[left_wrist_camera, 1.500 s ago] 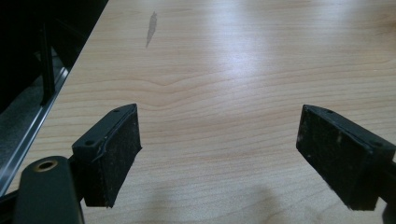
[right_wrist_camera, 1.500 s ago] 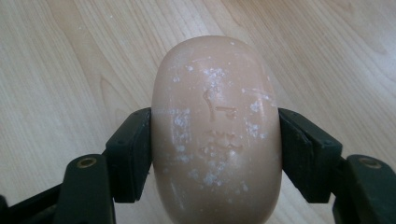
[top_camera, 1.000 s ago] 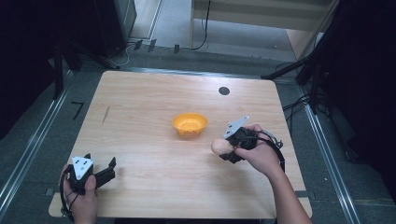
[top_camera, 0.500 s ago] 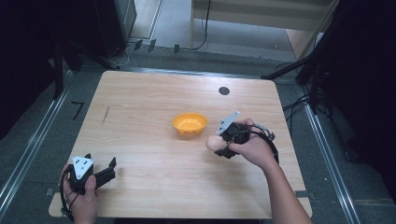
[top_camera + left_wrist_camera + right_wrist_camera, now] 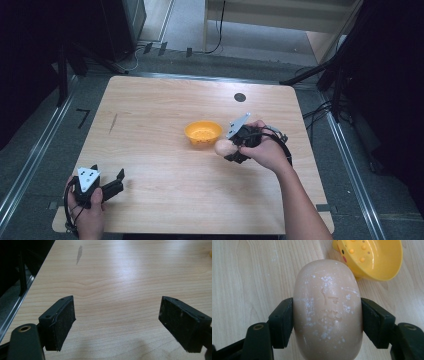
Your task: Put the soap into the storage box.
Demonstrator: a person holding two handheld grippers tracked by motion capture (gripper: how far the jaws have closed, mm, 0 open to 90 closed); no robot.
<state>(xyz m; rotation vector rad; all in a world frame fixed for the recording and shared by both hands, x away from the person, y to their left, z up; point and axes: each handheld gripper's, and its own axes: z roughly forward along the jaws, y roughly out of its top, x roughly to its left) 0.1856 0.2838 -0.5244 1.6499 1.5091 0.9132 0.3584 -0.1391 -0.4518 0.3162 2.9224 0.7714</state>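
My right gripper [image 5: 229, 150] is shut on a pale beige bar of soap [image 5: 224, 146], held above the table just right of a small yellow bowl [image 5: 202, 133]. In the right gripper view both black pads press the soap's [image 5: 327, 310] sides, and the yellow bowl [image 5: 374, 258], with raised dots inside, lies just beyond it at the upper right. My left gripper [image 5: 119, 181] rests at the table's near left corner, open. In the left gripper view its jaws stand wide apart [image 5: 116, 325] over bare wood with nothing between them.
The wooden table [image 5: 160, 120] has a round black hole cover [image 5: 240, 97] near its far edge and a dark scuff [image 5: 113, 123] at the left. Metal rails run along both sides of the table, and cables lie on the floor at the right.
My right hand has carried the soap leftward and slightly up, closer to the yellow bowl. The left gripper has stayed still.
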